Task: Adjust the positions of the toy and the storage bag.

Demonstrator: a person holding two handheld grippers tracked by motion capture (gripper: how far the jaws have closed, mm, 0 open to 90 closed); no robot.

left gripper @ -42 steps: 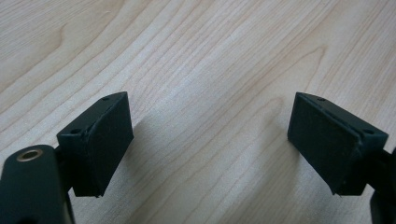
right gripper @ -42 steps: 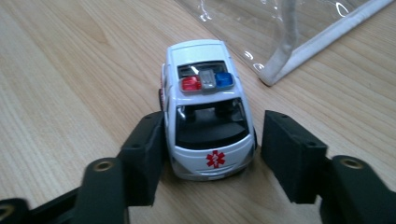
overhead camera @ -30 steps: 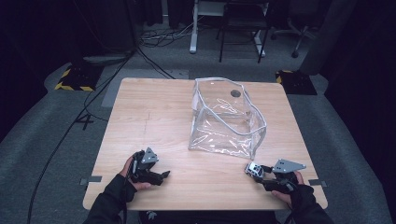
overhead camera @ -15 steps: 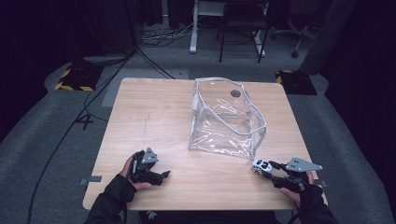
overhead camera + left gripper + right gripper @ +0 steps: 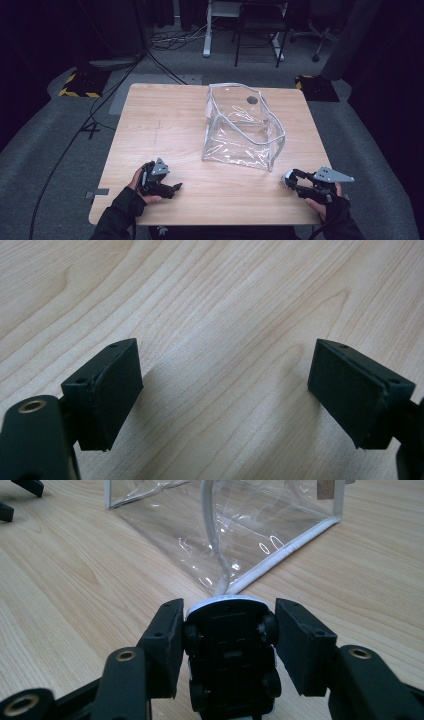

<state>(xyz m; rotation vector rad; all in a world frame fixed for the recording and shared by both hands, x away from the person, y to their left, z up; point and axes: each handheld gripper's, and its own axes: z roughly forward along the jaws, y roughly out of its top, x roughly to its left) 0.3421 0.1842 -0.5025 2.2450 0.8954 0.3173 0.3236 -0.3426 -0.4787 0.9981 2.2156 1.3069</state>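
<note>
Gripping a toy car (image 5: 231,655) underside-up, my right gripper (image 5: 227,645) points at the clear bag (image 5: 243,132), just beyond. My left gripper (image 5: 225,390) rests released, farther from the bag.

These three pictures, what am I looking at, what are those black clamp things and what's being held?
A person sits at a wooden table with a hand-held gripper in each hand. The high view looks down from above; the other two come from cameras riding on each gripper. The left gripper has open jaws with bare table between them. The right gripper is shut on a small toy car, seen from its underside with its wheels against the jaws. In the middle stands a clear plastic bag, open at the top.
</note>
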